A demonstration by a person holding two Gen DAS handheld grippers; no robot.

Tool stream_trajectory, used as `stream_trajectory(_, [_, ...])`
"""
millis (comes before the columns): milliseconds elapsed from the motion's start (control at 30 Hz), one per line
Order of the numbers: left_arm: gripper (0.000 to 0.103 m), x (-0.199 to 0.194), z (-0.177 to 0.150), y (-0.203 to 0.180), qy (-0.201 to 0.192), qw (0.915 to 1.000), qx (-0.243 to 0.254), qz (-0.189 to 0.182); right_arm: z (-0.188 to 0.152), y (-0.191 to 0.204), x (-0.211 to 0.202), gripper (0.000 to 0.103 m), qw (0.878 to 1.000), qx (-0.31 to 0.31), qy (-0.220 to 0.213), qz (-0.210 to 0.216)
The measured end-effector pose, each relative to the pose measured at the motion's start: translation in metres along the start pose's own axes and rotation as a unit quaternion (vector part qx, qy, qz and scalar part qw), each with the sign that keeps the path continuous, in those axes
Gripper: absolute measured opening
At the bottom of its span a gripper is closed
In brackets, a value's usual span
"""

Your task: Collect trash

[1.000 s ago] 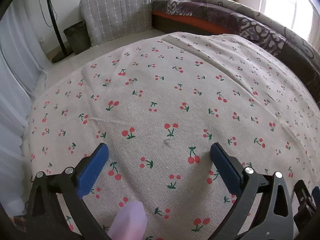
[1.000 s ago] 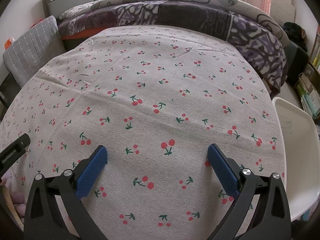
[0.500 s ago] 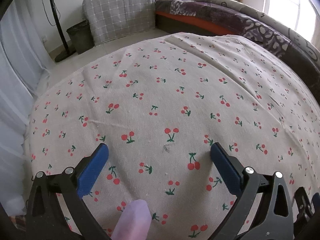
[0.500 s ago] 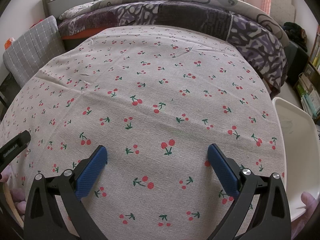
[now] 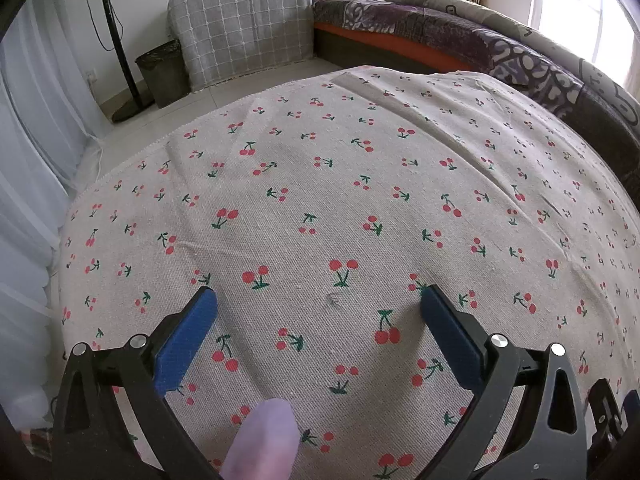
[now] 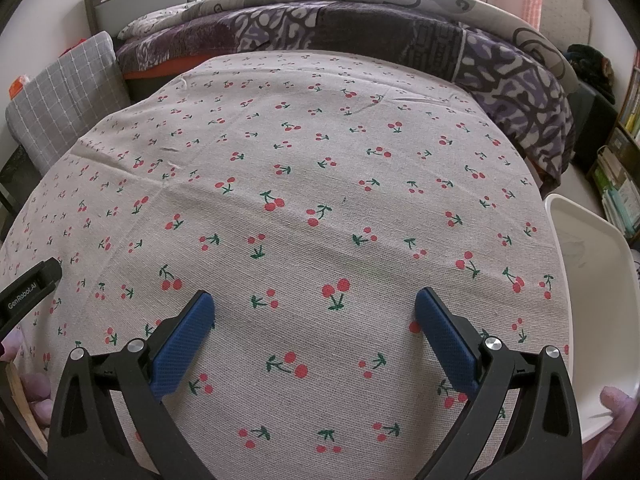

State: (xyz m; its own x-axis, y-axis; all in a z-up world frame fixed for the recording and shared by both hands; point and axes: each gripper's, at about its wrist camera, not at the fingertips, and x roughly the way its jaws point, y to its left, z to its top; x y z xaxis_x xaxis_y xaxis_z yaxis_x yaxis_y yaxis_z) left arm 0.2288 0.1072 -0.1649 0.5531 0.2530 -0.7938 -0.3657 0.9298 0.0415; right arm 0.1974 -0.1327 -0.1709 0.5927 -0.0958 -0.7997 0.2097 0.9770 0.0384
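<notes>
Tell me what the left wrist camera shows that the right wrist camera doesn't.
Only the left wrist view shows the black fan stand and the dark waste bin on the floor beside it. Only the right wrist view shows the white chair and the bookshelf. Both show the cherry-print tablecloth, the grey checked cover, the purple patterned bedding, and an open gripper: left, right. No trash is visible on the cloth.

— We are looking at the left gripper (image 5: 318,306): black frames, blue ribbed pads, silver screws.

— We are seeing the same on the right gripper (image 6: 314,312), beside a black bar (image 6: 28,294) reading "GenRobot.AI".
</notes>
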Motion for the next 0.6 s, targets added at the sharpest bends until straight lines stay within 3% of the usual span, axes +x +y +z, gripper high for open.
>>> stream_trajectory(600, [0.098, 0.0004, 0.0006, -0.0001, 0.0, 1.0, -0.001, 0.0, 0.0, 0.0, 0.0, 0.097, 1.0, 0.0, 0.0, 0.0])
